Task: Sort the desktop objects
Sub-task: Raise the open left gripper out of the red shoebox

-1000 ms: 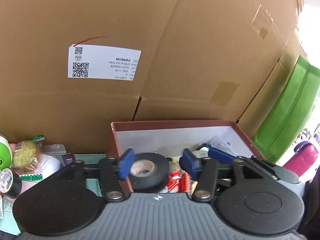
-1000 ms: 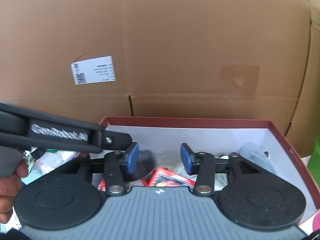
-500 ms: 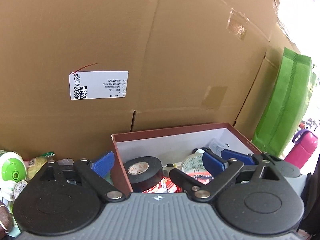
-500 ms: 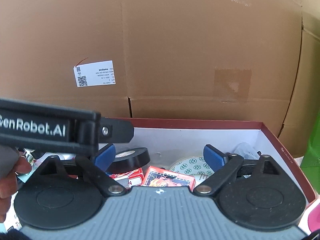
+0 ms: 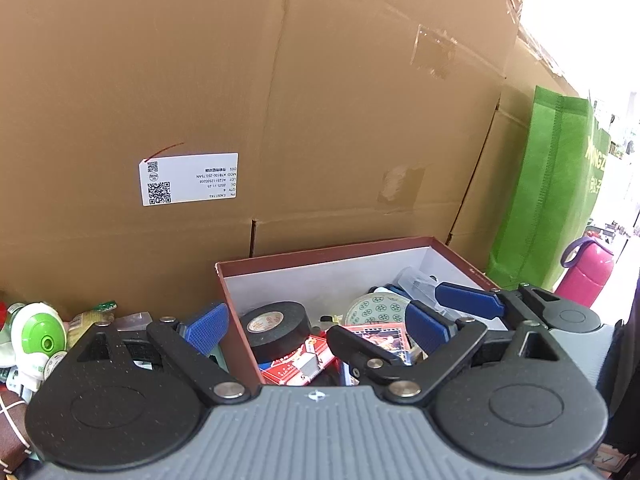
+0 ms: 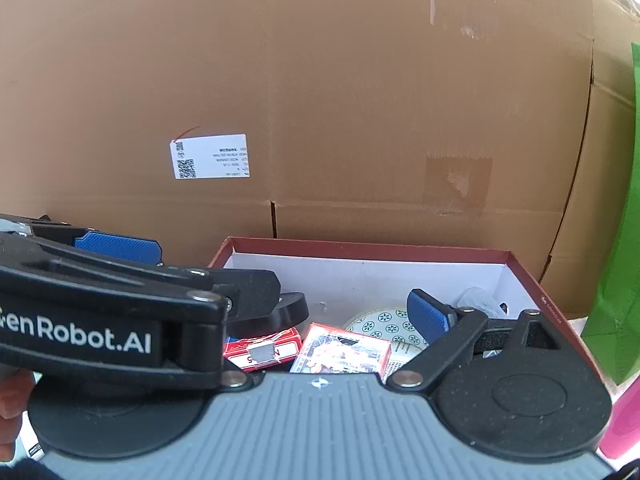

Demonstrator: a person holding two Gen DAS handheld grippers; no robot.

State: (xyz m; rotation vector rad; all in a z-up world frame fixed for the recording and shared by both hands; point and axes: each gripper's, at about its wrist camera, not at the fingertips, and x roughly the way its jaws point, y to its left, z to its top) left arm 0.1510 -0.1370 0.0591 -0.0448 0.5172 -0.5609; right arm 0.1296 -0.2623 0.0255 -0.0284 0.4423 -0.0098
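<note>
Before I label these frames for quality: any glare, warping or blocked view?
Left wrist view: upper right corner blown out white beside the green bag, cardboard box edges bowed by fisheye. Right wrist view: the left claw blocks the lower left.

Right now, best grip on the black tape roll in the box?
Take the black tape roll from above, pinching across its outer rim: it lies nearly flat, core hole up, atop the card packs, close to the shoebox left wall.
</note>
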